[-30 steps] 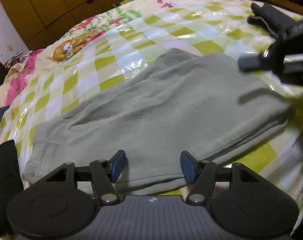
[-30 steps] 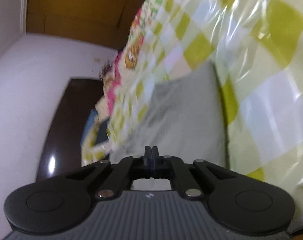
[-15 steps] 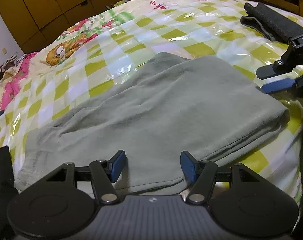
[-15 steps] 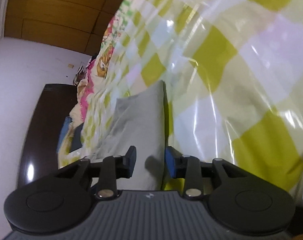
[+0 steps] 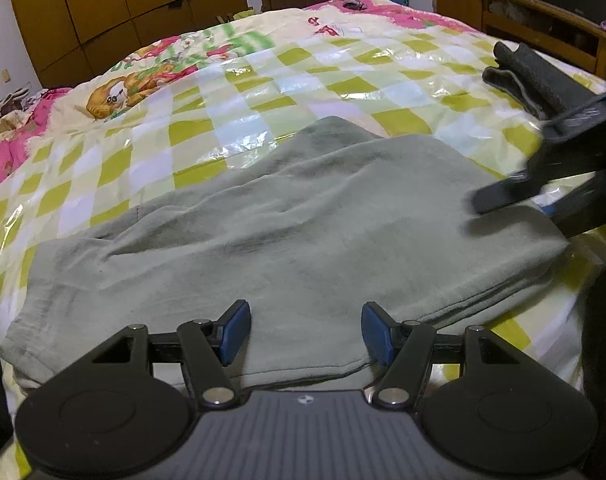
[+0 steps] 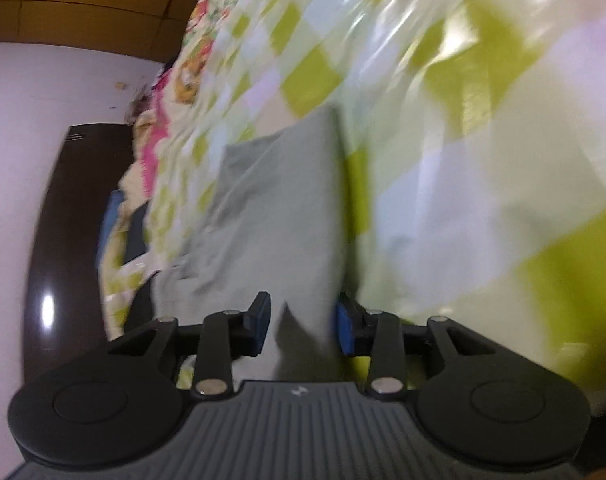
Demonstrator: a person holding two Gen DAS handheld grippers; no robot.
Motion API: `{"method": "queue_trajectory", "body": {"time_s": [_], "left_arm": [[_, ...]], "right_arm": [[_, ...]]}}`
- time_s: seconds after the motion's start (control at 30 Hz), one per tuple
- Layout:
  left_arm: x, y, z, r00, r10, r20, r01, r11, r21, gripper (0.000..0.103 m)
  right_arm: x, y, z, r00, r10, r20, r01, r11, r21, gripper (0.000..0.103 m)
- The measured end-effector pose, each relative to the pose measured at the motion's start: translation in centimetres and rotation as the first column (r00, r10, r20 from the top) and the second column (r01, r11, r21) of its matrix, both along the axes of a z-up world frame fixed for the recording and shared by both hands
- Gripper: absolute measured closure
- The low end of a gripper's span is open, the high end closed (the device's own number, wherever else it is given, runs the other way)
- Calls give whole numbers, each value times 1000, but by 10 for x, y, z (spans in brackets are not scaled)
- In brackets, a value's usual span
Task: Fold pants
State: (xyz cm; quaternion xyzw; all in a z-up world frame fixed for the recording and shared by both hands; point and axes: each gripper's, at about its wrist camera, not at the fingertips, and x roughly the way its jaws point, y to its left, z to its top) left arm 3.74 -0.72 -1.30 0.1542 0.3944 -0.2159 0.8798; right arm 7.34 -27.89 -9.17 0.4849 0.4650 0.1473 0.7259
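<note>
1. Right, I've got the grey-green pants (image 5: 287, 224) lying flat on the bed (image 5: 263, 92), already doubled over, with the thick folded edge at the right end and the looser edges nearest my left wrist camera.
2. My left claw (image 5: 305, 332) is spread wide with nothing between its blue pads; it hangs just over the near edge of the fabric.
3. My right claw (image 6: 303, 324) has just been opening: its jaws stand partly apart at the folded end, cloth showing in the gap, though the pads don't look to be pressing on it. That view is blurred, so I'm going by the left camera too.
4. To do the next fold well, I'd say each claw should catch every layer at its corner, not only the top one, then both lift together and carry the end across evenly so the edges line up.
5. Worth watching: the glossy checked plastic cover (image 5: 231, 128) looks slippery, so the stack may slide if dragged.
6. Containers: none that I can see. A dark rolled item (image 5: 527, 80) lies well apart on the bed.
</note>
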Motion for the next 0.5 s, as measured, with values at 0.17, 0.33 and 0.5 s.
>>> {"method": "queue_trajectory", "body": {"time_s": [0.17,0.33,0.5], "left_arm": [[-1,12,16,999,8,32,-7,1000,-28,28],[8,9,21,998,40,50,-39,999,-12,27],[17,-25,2,998,-16,-66,14,999,-29,27]], "right_arm": [[16,29,-7,999,-33,33,32,999,41,92],[6,11,4,987,-117,108,110,992,68,96],[-18,-32,11,969,-200,144,190,978,83,97]]}}
